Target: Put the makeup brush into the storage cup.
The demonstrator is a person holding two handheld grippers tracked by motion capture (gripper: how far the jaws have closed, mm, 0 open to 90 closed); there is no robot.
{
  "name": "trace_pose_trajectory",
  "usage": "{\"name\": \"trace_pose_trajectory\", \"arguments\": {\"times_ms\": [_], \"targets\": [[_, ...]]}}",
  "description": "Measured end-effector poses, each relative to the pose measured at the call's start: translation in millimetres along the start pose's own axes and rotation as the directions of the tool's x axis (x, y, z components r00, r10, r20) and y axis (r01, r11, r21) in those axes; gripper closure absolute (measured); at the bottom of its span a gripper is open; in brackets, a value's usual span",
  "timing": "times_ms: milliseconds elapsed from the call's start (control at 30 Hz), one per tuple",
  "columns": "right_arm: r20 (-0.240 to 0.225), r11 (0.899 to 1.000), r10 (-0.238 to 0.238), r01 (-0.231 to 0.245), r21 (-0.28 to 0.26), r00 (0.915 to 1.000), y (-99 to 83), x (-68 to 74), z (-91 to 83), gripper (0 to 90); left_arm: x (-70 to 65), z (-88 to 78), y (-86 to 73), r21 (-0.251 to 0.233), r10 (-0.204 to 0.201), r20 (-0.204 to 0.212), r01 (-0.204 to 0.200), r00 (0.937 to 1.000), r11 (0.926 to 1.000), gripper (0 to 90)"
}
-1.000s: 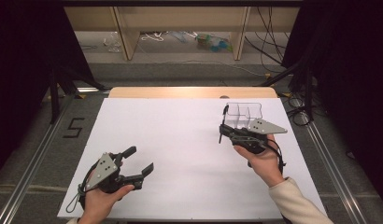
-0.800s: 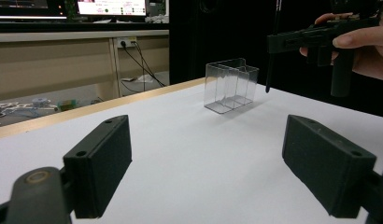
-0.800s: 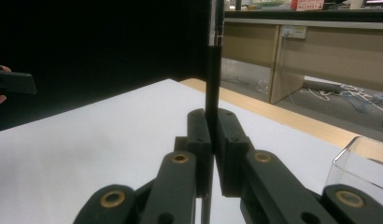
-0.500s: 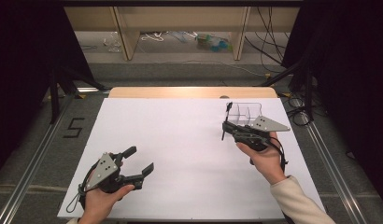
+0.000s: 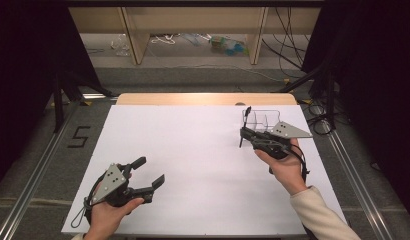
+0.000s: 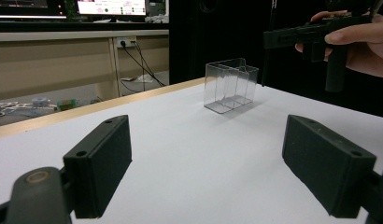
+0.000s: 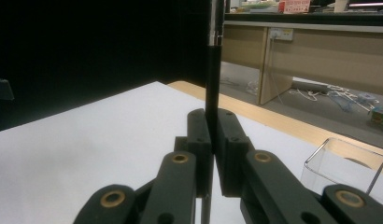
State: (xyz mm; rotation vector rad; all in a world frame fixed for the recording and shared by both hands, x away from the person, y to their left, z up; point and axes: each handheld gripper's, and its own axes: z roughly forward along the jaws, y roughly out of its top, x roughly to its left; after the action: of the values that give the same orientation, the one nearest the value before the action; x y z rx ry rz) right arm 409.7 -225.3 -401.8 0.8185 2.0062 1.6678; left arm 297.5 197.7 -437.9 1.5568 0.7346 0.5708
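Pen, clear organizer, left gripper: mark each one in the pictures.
pen (image 7: pixel 212 93), right gripper view, on its black barrel above the jaws.
clear organizer (image 6: pixel 229 86), left gripper view, on its front wall.
left gripper (image 5: pixel 152 172), high view, midway between its fingertips.

The right claw (image 5: pixel 245 131) with its pen (image 5: pixel 244 125) seems slightly raised.

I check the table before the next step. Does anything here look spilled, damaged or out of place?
Nothing stands out. The clear box stands upright on the white table, unbroken and with no spill. The right gripper holds a black pen upright beside the box. The left gripper is open, holding nothing.
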Motion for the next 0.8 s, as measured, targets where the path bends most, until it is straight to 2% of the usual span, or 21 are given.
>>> {"name": "trace_pose_trajectory", "arguments": {"times_ms": [67, 100, 333, 367, 467, 667, 700, 733, 800], "targets": [[0.008, 1.000, -0.013, 0.013, -0.001, 0.9999, 0.3, -1.5, 0.0, 85.9, 0.0, 0.0, 0.0, 0.000, 0.000, 0.000, 0.000, 1.0000, 1.0000, 15.6], [0.000, 1.000, -0.001, 0.001, 0.018, 1.0000, 0.6, -1.1, -0.8, 86.0, 0.0, 0.0, 0.0, -0.001, 0.000, 0.000, 0.000, 1.0000, 1.0000, 15.6], [0.016, 1.000, -0.014, 0.014, -0.008, 0.9998, 0.6, -3.9, 0.3, 86.0, 0.0, 0.0, 0.0, -0.001, 0.001, 0.000, -0.001, 1.0000, 1.0000, 15.6], [0.004, 1.000, -0.004, 0.004, 0.002, 1.0000, 0.6, -3.9, -0.1, 86.0, 0.0, 0.0, -0.1, -0.002, 0.000, 0.000, 0.000, 1.0000, 1.0000, 15.6], [0.010, 1.000, 0.000, -0.001, 0.024, 1.0000, 1.5, -4.9, -1.4, 85.9, 0.1, 0.1, -0.2, 0.000, 0.002, 0.000, -0.002, 1.0000, 1.0000, 15.6], [0.019, 1.000, -0.004, 0.004, 0.011, 0.9998, 3.4, -8.1, -1.0, 85.9, 0.5, 0.0, -0.1, -0.001, 0.003, -0.001, -0.003, 1.0000, 1.0000, 15.6], [0.020, 1.000, -0.010, 0.010, -0.008, 0.9997, 3.3, -9.2, 0.0, 86.0, 0.5, 0.1, -0.3, 0.000, 0.002, -0.001, -0.002, 1.0000, 1.0000, 15.6], [0.012, 1.000, -0.001, 0.001, 0.019, 0.9999, 3.9, -9.3, -1.1, 85.9, 0.4, 0.2, -0.4, 0.002, 0.004, 0.000, -0.004, 1.0000, 1.0000, 15.6], [0.021, 1.000, 0.004, -0.004, 0.014, 0.9998, 3.4, -10.0, -0.8, 85.9, -0.1, 0.3, -0.4, 0.002, -0.001, 0.001, 0.001, 1.0000, 1.0000, 15.6]]}}
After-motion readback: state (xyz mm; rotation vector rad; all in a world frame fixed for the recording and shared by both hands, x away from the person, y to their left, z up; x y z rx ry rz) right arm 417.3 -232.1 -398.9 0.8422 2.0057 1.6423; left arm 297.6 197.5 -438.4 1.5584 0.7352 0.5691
